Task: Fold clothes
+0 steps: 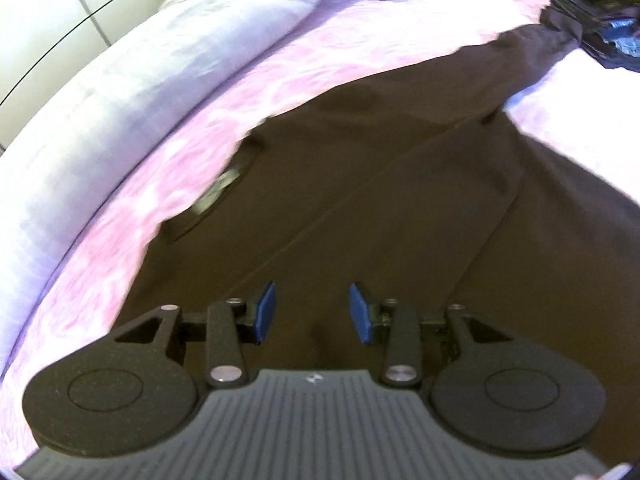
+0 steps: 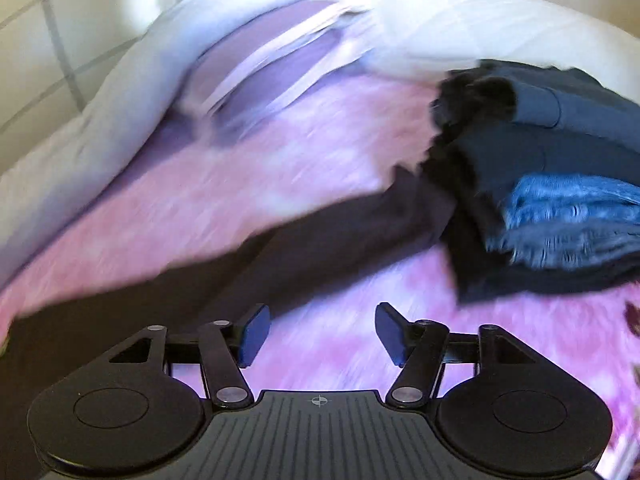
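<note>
two grippers, both with blue pads, each seen low in the frame of its own wrist view.

left gripper (image 1: 312, 312): jaws parted, nothing between the pads, released. it hangs over a dark brown garment (image 1: 360, 184) that fills the centre and lower right of the left wrist view, spread flat on a pink-and-white patterned bedspread (image 1: 256, 76). seams run diagonally across the cloth; a light label or trim shows at its left edge, too blurred to read. a narrow part of the garment stretches toward the upper right of the frame, reaching a pile of dark clothes (image 1: 592, 8) in that corner.

right gripper (image 2: 322, 334): jaws standing wide, nothing between the pads, released. below it lies bare bedspread; the brown garment crosses the frame from lower left toward the centre right. at the right of the frame sits the stack of folded clothes (image 2: 552, 184), dark navy and black layers with a bright blue fringed piece among them.

pale quilt or pillow (image 1: 120, 80) along the left side of both views; folded lilac fabric (image 2: 272, 52) at upper centre of the right wrist view. heavy motion blur in the right wrist view.
</note>
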The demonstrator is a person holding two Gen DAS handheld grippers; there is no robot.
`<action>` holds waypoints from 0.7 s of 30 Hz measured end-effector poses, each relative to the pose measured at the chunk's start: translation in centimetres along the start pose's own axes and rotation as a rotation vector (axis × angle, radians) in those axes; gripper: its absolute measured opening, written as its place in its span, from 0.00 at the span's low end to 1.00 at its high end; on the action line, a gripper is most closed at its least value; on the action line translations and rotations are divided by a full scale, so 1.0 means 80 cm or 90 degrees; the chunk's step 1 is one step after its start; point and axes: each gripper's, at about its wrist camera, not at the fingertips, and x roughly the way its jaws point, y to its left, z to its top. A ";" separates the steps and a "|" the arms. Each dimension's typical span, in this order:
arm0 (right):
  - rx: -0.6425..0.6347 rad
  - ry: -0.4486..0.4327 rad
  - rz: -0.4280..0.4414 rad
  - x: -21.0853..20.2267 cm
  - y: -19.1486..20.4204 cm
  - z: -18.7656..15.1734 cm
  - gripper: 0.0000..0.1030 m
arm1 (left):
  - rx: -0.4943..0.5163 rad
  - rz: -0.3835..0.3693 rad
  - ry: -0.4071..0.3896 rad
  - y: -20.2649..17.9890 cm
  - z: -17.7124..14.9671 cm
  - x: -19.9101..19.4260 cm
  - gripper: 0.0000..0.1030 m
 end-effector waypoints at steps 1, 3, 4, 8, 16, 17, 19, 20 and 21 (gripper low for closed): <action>0.015 -0.005 -0.005 0.022 -0.011 0.004 0.62 | 0.001 -0.004 0.006 -0.018 0.013 0.006 0.36; 0.057 -0.014 -0.015 0.061 -0.037 0.010 0.62 | 0.006 -0.024 0.022 -0.060 0.037 0.018 0.37; 0.093 -0.015 -0.017 0.075 -0.053 0.009 0.62 | 0.014 -0.035 0.029 -0.082 0.046 0.023 0.37; 0.224 -0.033 -0.030 0.121 -0.096 0.002 0.64 | 0.072 -0.076 0.043 -0.146 0.073 0.047 0.37; 0.246 -0.088 -0.013 0.140 -0.085 0.009 0.77 | 0.085 -0.088 0.056 -0.157 0.088 0.051 0.38; 0.247 -0.086 -0.011 0.140 -0.087 0.010 0.42 | 0.082 -0.084 0.054 -0.154 0.086 0.048 0.38; 0.249 -0.069 -0.005 0.135 -0.087 0.010 0.14 | 0.075 -0.076 0.052 -0.149 0.083 0.042 0.38; 0.247 -0.059 0.005 0.133 -0.085 0.012 0.13 | 0.067 -0.073 0.051 -0.144 0.079 0.037 0.38; 0.232 -0.056 0.012 0.128 -0.081 0.015 0.12 | 0.059 -0.070 0.049 -0.138 0.076 0.030 0.38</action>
